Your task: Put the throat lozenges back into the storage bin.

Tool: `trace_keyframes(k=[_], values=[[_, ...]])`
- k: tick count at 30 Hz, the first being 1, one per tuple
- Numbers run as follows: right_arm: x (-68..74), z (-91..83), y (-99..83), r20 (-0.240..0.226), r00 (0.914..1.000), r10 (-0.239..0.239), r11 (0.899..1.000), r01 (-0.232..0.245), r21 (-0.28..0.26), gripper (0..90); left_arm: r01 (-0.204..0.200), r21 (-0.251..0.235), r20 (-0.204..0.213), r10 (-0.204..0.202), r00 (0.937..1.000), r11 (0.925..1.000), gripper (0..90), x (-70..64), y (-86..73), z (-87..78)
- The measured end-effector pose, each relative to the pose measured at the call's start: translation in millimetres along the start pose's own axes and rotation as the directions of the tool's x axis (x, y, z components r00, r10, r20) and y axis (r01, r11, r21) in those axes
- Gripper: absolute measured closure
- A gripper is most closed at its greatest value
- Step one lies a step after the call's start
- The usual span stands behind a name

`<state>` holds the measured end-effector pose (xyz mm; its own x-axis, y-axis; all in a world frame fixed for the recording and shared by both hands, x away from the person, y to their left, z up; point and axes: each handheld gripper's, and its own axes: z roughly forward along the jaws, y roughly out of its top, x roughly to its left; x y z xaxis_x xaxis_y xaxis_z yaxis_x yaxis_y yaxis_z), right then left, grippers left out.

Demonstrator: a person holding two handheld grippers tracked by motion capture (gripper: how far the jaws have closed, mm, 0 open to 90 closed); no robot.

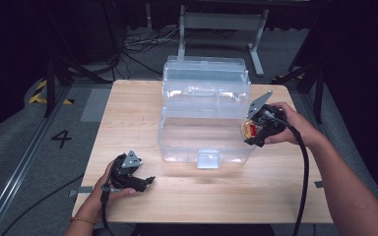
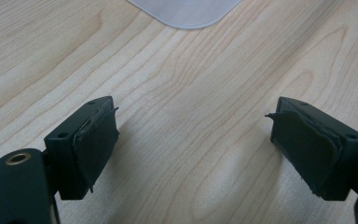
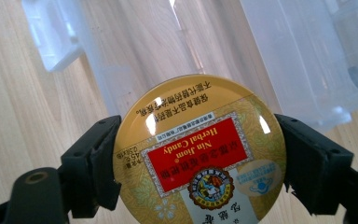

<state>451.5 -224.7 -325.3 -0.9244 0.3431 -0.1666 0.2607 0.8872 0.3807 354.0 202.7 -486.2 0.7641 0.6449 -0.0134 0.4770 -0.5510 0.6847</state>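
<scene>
A clear plastic storage box (image 1: 204, 115) with its lid raised at the back stands in the middle of the wooden table (image 1: 128, 118). My right gripper (image 1: 251, 132) hovers at the box's right front corner, shut on a round yellow candy tin (image 3: 200, 154) with a red label. The tin (image 1: 248, 130) sits upright between the two pads (image 3: 103, 161), with the box wall (image 3: 279, 60) just beyond it. My left gripper (image 1: 145, 181) rests low near the table's front left, open, with bare wood between its pads (image 2: 95, 140). A corner of the box (image 2: 186, 10) shows ahead of it.
A white latch (image 1: 209, 158) juts from the box's front. A cable (image 1: 302, 172) trails from the right gripper along the forearm. Beyond the table lie floor cables (image 1: 142, 44) and a metal frame (image 1: 221, 22). A floor mark "4" (image 1: 61, 138) is at left.
</scene>
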Motion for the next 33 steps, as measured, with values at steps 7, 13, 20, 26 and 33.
trace_keyframes(k=[7,13,20,26,33], values=[[-1.4,18.9,14.9,-0.007,0.9994,-0.033,0.999,0.033,0.035,20.3,0.0,0.0,-0.001,0.0,1.0,1.0,15.1,-0.1,0.0,-0.1],[-3.1,32.7,18.3,-0.035,0.9983,-0.047,0.998,0.049,0.05,20.2,0.001,0.0,-0.001,-0.001,1.0,1.0,15.1,-0.1,0.0,0.0],[-5.0,44.1,19.9,-0.057,0.9961,-0.068,0.996,0.071,0.058,20.3,0.001,0.0,-0.001,-0.001,1.0,1.0,15.1,-0.1,0.0,0.0],[-8.0,51.7,15.0,-0.054,0.9968,-0.059,0.995,0.063,0.072,20.2,0.0,0.0,-0.001,0.0,1.0,1.0,15.1,-0.1,0.0,0.0],[-11.8,54.8,7.9,-0.054,0.9979,-0.034,0.996,0.038,0.077,20.2,0.0,0.0,-0.001,0.0,1.0,1.0,15.1,-0.1,0.0,-0.1]])
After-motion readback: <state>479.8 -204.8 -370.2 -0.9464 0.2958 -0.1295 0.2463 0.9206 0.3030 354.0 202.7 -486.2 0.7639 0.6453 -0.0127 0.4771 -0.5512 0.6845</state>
